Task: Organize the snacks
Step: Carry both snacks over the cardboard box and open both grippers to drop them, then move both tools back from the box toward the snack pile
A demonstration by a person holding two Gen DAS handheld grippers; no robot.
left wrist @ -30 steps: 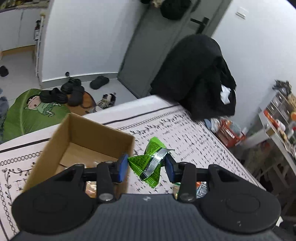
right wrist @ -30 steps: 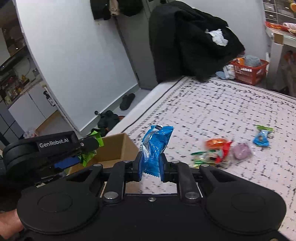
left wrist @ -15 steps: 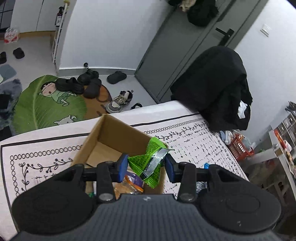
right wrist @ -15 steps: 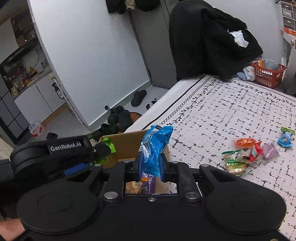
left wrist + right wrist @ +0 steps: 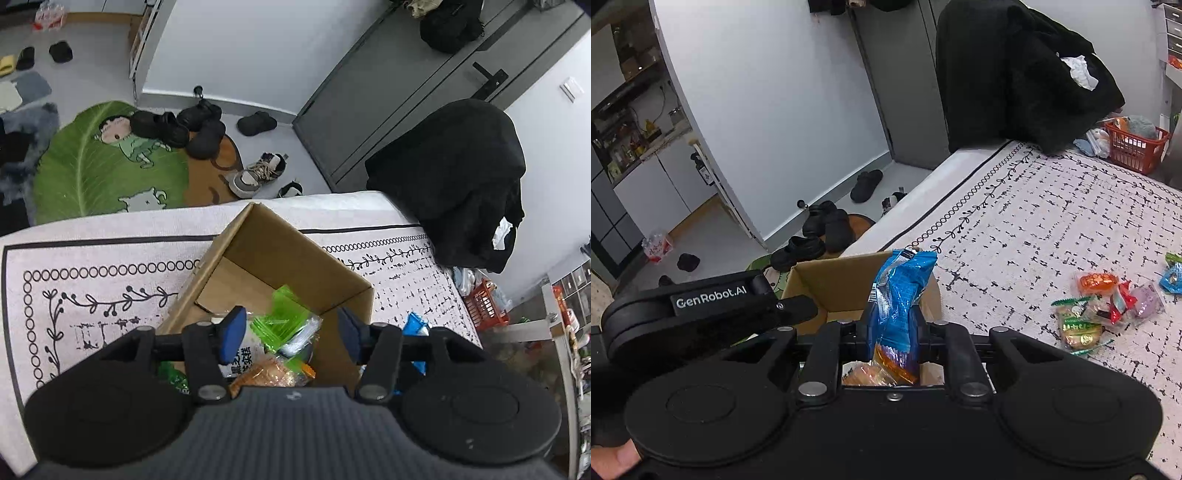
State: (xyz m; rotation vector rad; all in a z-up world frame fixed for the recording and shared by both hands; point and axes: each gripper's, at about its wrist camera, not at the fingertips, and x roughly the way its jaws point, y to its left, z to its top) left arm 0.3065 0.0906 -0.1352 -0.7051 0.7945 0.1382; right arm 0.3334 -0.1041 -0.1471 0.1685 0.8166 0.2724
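left gripper [image 5: 290,330] fingers released over cardboard box [image 5: 295,254], right gripper [image 5: 894,334] grasping blue snack packet [image 5: 899,295]

Cardboard box [image 5: 295,254] open-topped; far half of floor bare, near half heaped with snack packets [image 5: 280,332]. Left gripper [image 5: 290,334] spread wide above the heap. Right gripper [image 5: 894,332], pinching blue packet [image 5: 899,295], crowds same opening. Patterned cover [image 5: 1052,221] beyond loose snacks [image 5: 1108,306] bare.

I count one cardboard box [image 5: 295,254], one blue packet [image 5: 899,295] and two grippers: left [image 5: 290,332], right [image 5: 894,332]. In the box I see one green packet [image 5: 286,314]; the packets beneath overlap too much to count. One loose snack pile [image 5: 1108,306] lies on the cloth, number unclear.
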